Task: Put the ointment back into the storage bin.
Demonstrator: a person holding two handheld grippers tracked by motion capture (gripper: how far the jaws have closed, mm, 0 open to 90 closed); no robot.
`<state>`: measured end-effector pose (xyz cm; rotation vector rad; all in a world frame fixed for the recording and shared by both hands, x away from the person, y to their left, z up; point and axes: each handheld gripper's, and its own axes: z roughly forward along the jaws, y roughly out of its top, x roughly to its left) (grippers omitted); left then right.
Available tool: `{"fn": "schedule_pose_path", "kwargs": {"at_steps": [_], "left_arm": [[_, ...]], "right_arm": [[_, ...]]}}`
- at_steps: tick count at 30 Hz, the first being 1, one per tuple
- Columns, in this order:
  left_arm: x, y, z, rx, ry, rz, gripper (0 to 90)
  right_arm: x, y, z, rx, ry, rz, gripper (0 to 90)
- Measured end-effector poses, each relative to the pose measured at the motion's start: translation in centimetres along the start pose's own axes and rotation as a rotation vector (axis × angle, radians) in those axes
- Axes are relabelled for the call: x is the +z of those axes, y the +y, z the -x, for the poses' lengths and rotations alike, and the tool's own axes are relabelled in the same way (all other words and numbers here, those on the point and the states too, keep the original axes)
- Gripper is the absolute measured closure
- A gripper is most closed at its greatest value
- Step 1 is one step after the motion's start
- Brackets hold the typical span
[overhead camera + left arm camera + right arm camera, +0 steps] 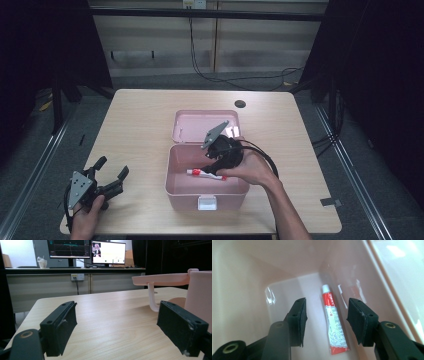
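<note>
My right gripper point(325, 322) hangs in the pink box point(175, 187), jaws apart astride the tube point(333, 323), which runs lengthwise between them; my left gripper point(111, 175), also apart, rests far off on the bench point(140, 125).

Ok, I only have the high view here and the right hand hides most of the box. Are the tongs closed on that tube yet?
Observer: No. The right tongs are open, jaws either side of the tube, not touching it.
Operator: How does the tube lie?
Observer: Flat on the floor of the pink box, white cap pointing away from the tongs.
Operator: And the left tongs?
Observer: The left tongs are open, low over the table, beside the box wall.
</note>
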<state>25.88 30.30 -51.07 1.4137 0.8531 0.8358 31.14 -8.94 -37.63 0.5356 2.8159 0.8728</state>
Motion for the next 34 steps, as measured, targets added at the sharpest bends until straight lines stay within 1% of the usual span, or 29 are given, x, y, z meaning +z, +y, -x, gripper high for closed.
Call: {"fn": "schedule_pose_path", "kwargs": {"at_steps": [1,2,3,4,5,6,7,8,9,10,12,13,14,15,16,17,19,20,21,22,23,25,26,28,29,31,32,33,34], "left_arm": [[0.0,0.0,0.0,0.000,0.000,0.000,15.7],[0.0,0.0,0.0,0.000,0.000,0.000,15.7],[0.0,0.0,0.0,0.000,0.000,0.000,15.7],[0.0,0.0,0.0,0.000,0.000,0.000,15.7],[0.0,0.0,0.0,0.000,0.000,0.000,15.7],[0.0,0.0,0.0,0.000,0.000,0.000,15.7],[0.0,0.0,0.0,0.000,0.000,0.000,15.7],[0.0,0.0,0.0,0.000,0.000,0.000,15.7],[0.0,0.0,0.0,0.000,0.000,0.000,15.7],[0.0,0.0,0.0,0.000,0.000,0.000,15.7],[0.0,0.0,0.0,0.000,0.000,0.000,15.7],[0.0,0.0,0.0,0.000,0.000,0.000,15.7],[0.0,0.0,0.0,0.000,0.000,0.000,15.7],[0.0,0.0,0.0,0.000,0.000,0.001,15.7],[0.0,0.0,0.0,0.000,0.000,0.001,15.7],[0.0,0.0,0.0,0.001,0.000,0.000,15.7],[0.0,0.0,0.0,0.000,-0.001,0.000,15.7],[0.0,0.0,0.0,0.000,-0.001,0.000,15.7],[0.0,0.0,0.0,0.000,0.000,0.000,15.7],[0.0,0.0,0.0,0.000,0.000,0.000,15.7],[0.0,0.0,0.0,0.000,0.000,0.000,15.7],[0.0,0.0,0.0,0.000,0.000,0.000,15.7],[0.0,0.0,0.0,0.000,0.000,0.000,15.7],[0.0,0.0,0.0,0.000,0.000,-0.001,15.7],[0.0,0.0,0.0,0.000,0.000,-0.001,15.7],[0.0,0.0,0.0,0.000,0.000,-0.001,15.7],[0.0,0.0,0.0,0.000,0.000,-0.001,15.7],[0.0,0.0,0.0,0.005,0.001,-0.004,15.7],[0.0,0.0,0.0,0.005,0.001,-0.004,15.7]], "right_arm": [[-0.3,-0.2,0.1,0.003,-0.004,0.020,49.9],[-0.8,-0.5,0.1,0.020,-0.013,0.043,49.6],[-1.0,-0.7,0.3,0.032,-0.022,0.055,49.1],[-1.0,-0.7,0.3,0.032,-0.022,0.055,49.1],[-1.5,-1.2,0.4,0.052,-0.039,0.077,48.9],[-1.5,-1.2,0.4,0.052,-0.039,0.077,48.9],[-1.9,-1.5,0.5,0.068,-0.055,0.095,47.5],[-1.9,-1.5,0.5,0.068,-0.055,0.095,47.5],[-2.3,-1.8,0.5,0.079,-0.074,0.114,47.5],[-2.3,-1.8,0.5,0.079,-0.074,0.114,47.5],[-3.0,-2.3,0.6,0.102,-0.103,0.158,47.5],[-3.2,-2.5,0.5,0.107,-0.116,0.169,47.5],[-3.2,-2.5,0.5,0.107,-0.116,0.169,47.5],[-3.7,-2.9,0.5,0.127,-0.127,0.192,47.5],[-3.7,-2.9,0.5,0.127,-0.127,0.192,47.5],[-4.2,-3.5,0.6,0.149,-0.143,0.217,47.5],[-4.6,-4.1,0.7,0.175,-0.162,0.249,47.5],[-4.6,-4.1,0.7,0.175,-0.162,0.249,47.5],[-5.0,-4.8,0.8,0.200,-0.174,0.269,47.5],[-5.0,-4.8,0.8,0.200,-0.174,0.269,47.5],[-5.3,-5.3,0.9,0.216,-0.194,0.283,47.5],[-5.6,-5.8,0.9,0.236,-0.213,0.296,47.5],[-5.6,-5.8,0.9,0.236,-0.213,0.296,47.5],[-5.9,-6.3,1.1,0.246,-0.225,0.313,47.4],[-6.2,-6.6,1.1,0.256,-0.240,0.319,45.9],[-6.5,-6.9,1.2,0.271,-0.242,0.336,45.0],[-6.6,-7.0,1.3,0.272,-0.252,0.338,43.8],[-6.7,-7.2,1.3,0.283,-0.262,0.341,42.8],[-6.7,-7.2,1.3,0.283,-0.262,0.341,42.8]]}}
